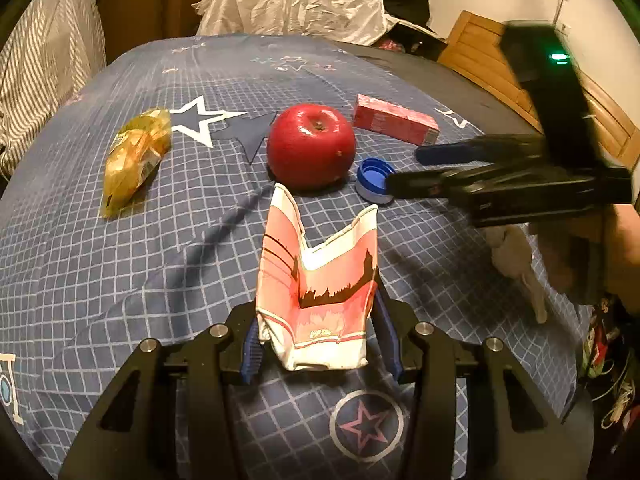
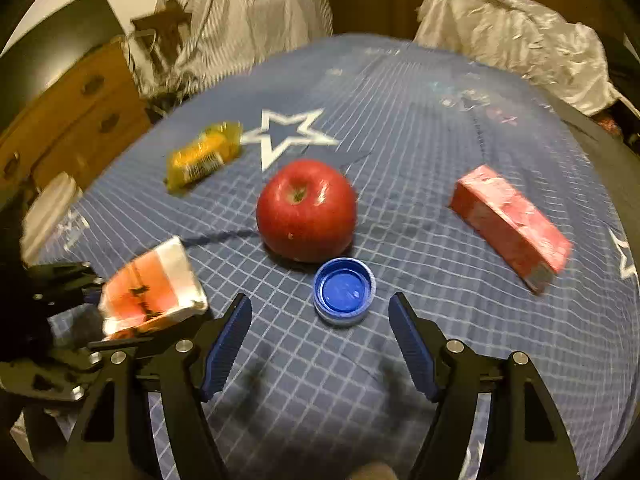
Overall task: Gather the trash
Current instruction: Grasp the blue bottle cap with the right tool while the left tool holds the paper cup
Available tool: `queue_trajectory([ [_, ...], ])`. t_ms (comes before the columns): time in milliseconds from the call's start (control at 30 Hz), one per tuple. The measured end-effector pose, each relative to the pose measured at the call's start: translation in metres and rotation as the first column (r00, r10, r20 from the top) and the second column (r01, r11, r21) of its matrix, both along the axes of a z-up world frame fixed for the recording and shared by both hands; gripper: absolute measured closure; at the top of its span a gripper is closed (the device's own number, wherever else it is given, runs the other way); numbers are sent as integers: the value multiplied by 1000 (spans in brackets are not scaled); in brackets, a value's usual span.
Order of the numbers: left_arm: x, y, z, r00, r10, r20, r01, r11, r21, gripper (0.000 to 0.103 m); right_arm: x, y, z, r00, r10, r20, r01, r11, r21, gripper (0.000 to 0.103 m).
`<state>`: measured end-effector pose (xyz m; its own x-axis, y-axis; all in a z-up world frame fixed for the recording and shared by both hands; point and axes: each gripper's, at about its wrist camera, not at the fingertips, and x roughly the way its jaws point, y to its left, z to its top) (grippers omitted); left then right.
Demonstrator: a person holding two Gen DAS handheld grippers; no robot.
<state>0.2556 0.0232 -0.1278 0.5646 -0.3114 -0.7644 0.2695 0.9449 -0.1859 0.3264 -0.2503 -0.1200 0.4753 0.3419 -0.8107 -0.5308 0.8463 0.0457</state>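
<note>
Two grippers near apple (image 2: 306,210): left gripper (image 1: 318,336) pinched pink carton (image 1: 320,292); right gripper (image 2: 320,340) spread, blue cap (image 2: 344,296) just beyond.

Motion blurs the pink carton (image 2: 510,226); the white tissue (image 1: 520,264) lies half hidden behind the right gripper (image 1: 404,168).

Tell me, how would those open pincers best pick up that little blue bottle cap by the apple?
Grip the blue cap across its round rim, coming down from above and from the near side. It lies open side up on the bedspread, so its low wall gives two opposite faces. The right gripper stands open around it; the apple blocks the far side.
</note>
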Motion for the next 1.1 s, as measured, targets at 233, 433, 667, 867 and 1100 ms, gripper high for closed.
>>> queue_trajectory([
  [233,6,-5,-1,1000,-3,1,3,1000,18,58,5,2,1,999,-35,35,35,999,3,95],
  [433,-1,-2,4,999,11,34,-11,1000,11,58,-45,-36,45,990,-67,124,45,983,176,100],
  [667,-31,8,14,998,35,49,-36,999,16,58,-131,-38,45,995,37,94,-65,948,312,100],
  [867,-52,37,2,997,77,-1,-77,997,16,58,-150,-74,33,982,-132,133,96,964,246,60],
  [1100,-49,34,-3,997,69,-33,-69,998,-10,57,-25,-80,11,994,-102,-47,107,985,135,59],
])
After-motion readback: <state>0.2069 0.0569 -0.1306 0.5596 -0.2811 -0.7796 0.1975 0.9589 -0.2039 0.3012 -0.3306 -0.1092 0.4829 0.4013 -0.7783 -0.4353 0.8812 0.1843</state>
